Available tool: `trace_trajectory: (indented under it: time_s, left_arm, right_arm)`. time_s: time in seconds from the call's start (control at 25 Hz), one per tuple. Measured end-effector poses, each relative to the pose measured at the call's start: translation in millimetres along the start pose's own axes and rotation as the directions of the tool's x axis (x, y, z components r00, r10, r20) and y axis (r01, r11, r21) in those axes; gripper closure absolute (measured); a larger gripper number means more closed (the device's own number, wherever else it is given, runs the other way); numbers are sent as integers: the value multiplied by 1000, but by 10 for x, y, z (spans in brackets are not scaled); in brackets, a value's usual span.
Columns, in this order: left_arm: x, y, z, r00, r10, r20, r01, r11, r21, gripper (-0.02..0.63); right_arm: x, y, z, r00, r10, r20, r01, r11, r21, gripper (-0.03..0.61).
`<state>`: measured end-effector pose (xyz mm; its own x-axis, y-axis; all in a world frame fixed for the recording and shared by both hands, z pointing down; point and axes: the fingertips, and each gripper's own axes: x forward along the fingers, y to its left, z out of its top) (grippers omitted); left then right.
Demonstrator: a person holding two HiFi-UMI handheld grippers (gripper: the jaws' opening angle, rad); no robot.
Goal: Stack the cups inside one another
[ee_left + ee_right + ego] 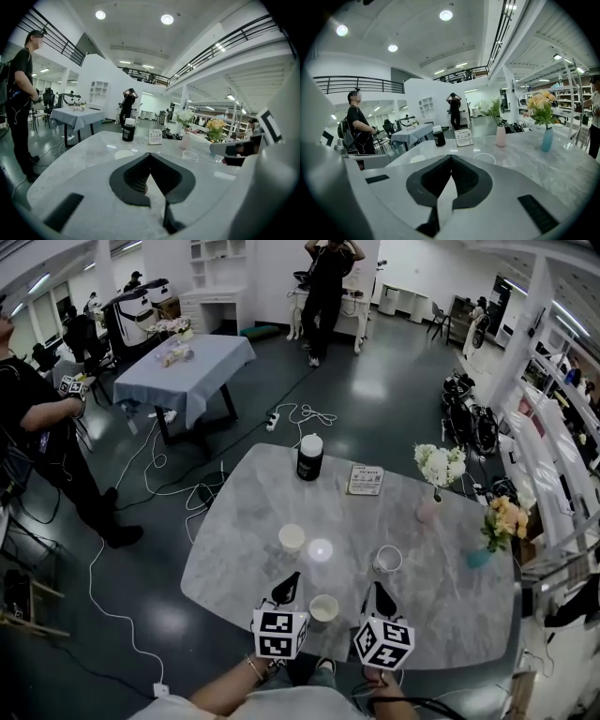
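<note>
Three cups stand apart on the bench [450, 601]: near cup [323, 607], left cup [292, 537], right cup [387, 560]. They seem light and thin; grip gently at the rim. Left tool [290, 582] and right tool [376, 591] are clenched, empty.

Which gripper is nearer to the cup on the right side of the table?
Right. The right gripper sits just short of the cup, on the person's side. The left gripper is farther off to its left, past the near cup.
</note>
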<state>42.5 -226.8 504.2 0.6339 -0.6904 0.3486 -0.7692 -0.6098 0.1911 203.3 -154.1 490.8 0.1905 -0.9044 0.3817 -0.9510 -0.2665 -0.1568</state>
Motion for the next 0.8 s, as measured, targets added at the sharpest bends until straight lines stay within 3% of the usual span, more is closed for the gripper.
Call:
trace_trajectory:
  time_s: [0.32, 0.8]
  left_arm:
    - [68, -301, -98, 1000, -5, -26, 5, 1000, -4, 611]
    - [309, -1197, -401, 995, -56, -79, 57, 998, 5, 611]
  right_arm:
    - [-28, -313, -68, 1000, 0, -19, 0, 1000, 17, 572]
    - [11, -945, -319, 996, 42, -78, -41, 999, 8, 571]
